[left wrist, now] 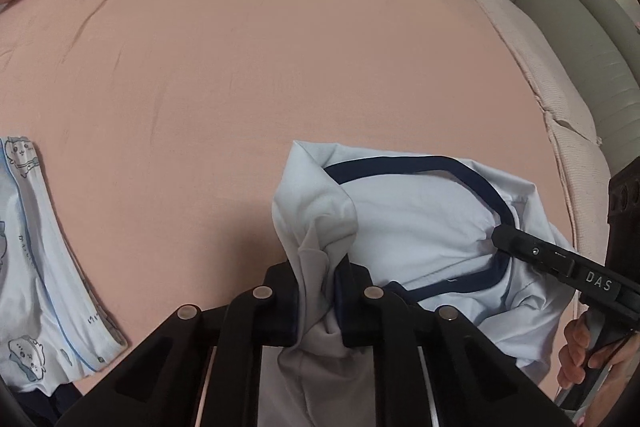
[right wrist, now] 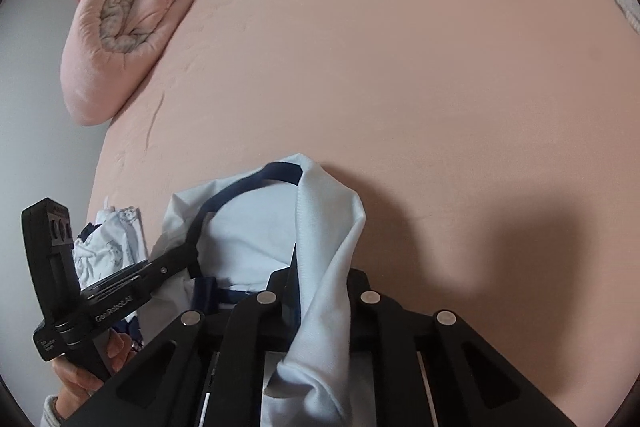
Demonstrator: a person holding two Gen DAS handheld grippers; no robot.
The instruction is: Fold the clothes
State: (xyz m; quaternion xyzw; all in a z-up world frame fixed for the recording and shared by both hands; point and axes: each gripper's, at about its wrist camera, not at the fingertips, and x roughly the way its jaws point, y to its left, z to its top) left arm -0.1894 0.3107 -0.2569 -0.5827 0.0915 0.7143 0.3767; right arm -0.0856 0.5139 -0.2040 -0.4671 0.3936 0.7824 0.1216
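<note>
Two grippers, one garment, and both have a bite of it. The left gripper (left wrist: 318, 291) has its jaws pinched tight on a bunched fold of the pale blue shirt (left wrist: 420, 211), the cloth squeezed into a thin ridge that runs down between the black fingers and out of the bottom of the left wrist view. The right gripper (right wrist: 320, 297) matches it, clamped hard on another gathered edge of the same shirt (right wrist: 248, 227), fabric draping over the jaws and hiding the pads completely, so the exact contact spot cannot be made out.

The shirt sits near the close edge of the pink bed sheet (left wrist: 240, 67), its navy neckline trim (left wrist: 400, 165) looping open between the two pinch points. How much of the shirt hangs below the grippers is cut off in both views.

From the left camera the right gripper (left wrist: 508, 237) pokes in from the side, its tip buried in the collar area, a hand (left wrist: 580, 351) on its handle half lost at the frame's rim. From the right camera the left gripper (right wrist: 188, 259) shows side-on, with fingers (right wrist: 116, 347) wrapped round the grip below it.

Off to one side lies a white printed garment (left wrist: 36, 267), partly out of frame; the print is too small to read. A rolled pink quilt (right wrist: 120, 27) sits at the far corner of the bed.
</note>
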